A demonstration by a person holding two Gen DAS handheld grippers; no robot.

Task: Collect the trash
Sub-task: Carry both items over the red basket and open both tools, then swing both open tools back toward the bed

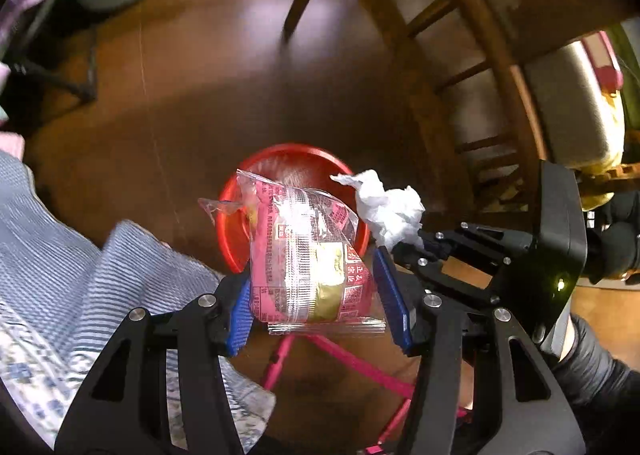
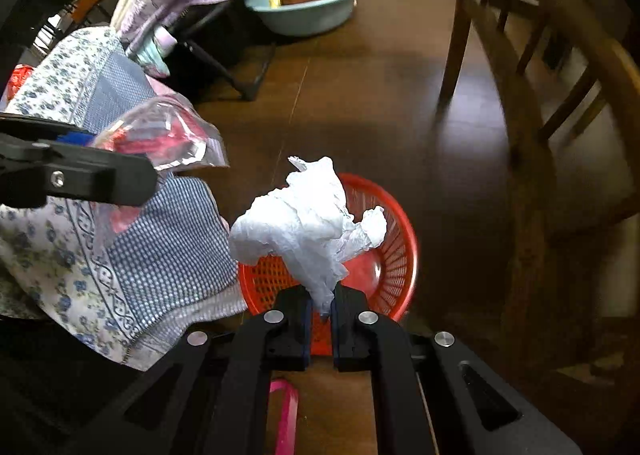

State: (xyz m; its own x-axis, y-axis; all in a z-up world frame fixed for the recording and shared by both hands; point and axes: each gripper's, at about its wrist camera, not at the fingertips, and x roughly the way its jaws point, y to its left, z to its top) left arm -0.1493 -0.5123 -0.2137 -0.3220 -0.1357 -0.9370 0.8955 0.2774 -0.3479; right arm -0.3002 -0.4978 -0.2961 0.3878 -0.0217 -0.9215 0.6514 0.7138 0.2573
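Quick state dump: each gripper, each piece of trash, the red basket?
left gripper: shut on pink snack wrapper
pink snack wrapper: held in the air over the basket
right gripper: shut on crumpled white tissue
crumpled white tissue: pinched by one end, hanging above the basket
red basket: on the floor, upright, open top, visible part empty

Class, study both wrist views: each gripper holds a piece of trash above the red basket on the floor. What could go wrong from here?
1. The wrapper is wide and light; dropped by the left gripper, it may catch the red basket rim or drift onto the floor.
2. The tissue is pinched only by a thin tail in the right gripper, so it may slip out early.
3. The grippers are close together and could bump.
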